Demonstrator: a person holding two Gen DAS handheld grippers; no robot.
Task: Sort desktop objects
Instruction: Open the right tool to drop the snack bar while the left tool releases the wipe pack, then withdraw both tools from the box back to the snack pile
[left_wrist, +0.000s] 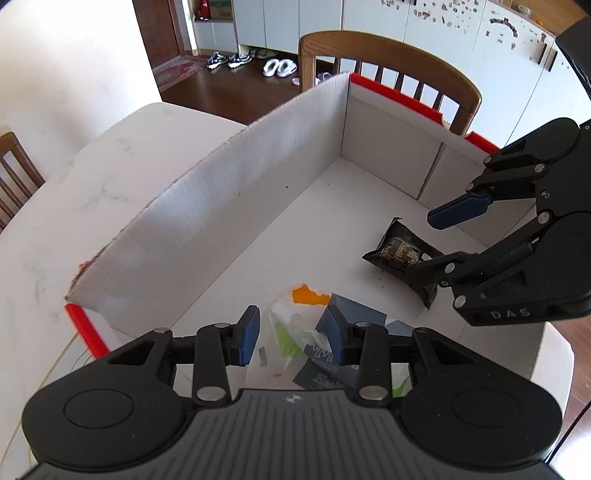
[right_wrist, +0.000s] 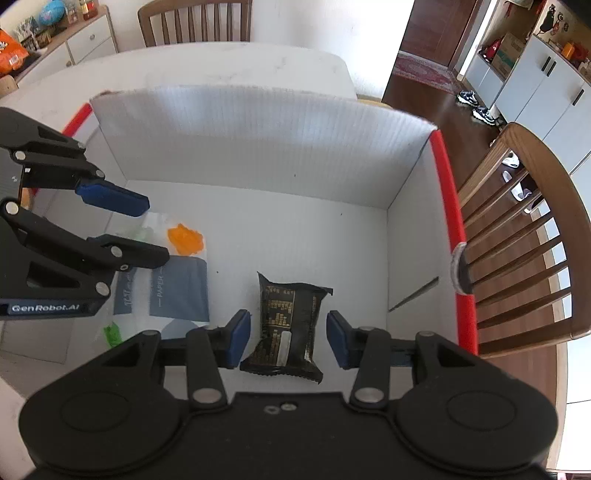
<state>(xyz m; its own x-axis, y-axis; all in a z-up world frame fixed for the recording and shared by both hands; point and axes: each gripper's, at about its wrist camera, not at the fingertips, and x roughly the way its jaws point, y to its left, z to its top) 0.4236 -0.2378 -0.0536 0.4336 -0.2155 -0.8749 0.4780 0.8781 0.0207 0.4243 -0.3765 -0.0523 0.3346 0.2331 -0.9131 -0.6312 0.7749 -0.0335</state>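
Both claws hang open inside the box (right_wrist: 258, 140), holding nothing. The black packet (right_wrist: 288, 325) lies on its floor between the right claw (right_wrist: 288, 341) fingers; grey packets (right_wrist: 179, 288) and a clear bag (left_wrist: 291, 325) lie under the left claw (left_wrist: 293, 334). Sorting looks well along, since the tabletop (left_wrist: 110, 173) beside the box shows nothing left.

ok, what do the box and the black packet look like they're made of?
Box: looks like white corrugated plastic or card; fine parallel ribs on the walls, matte, red strips along the edges. Black packet: likely plastic film or foil wrapper; glossy, crinkled, crimped ends, gold print. It lies between the open right gripper fingers.
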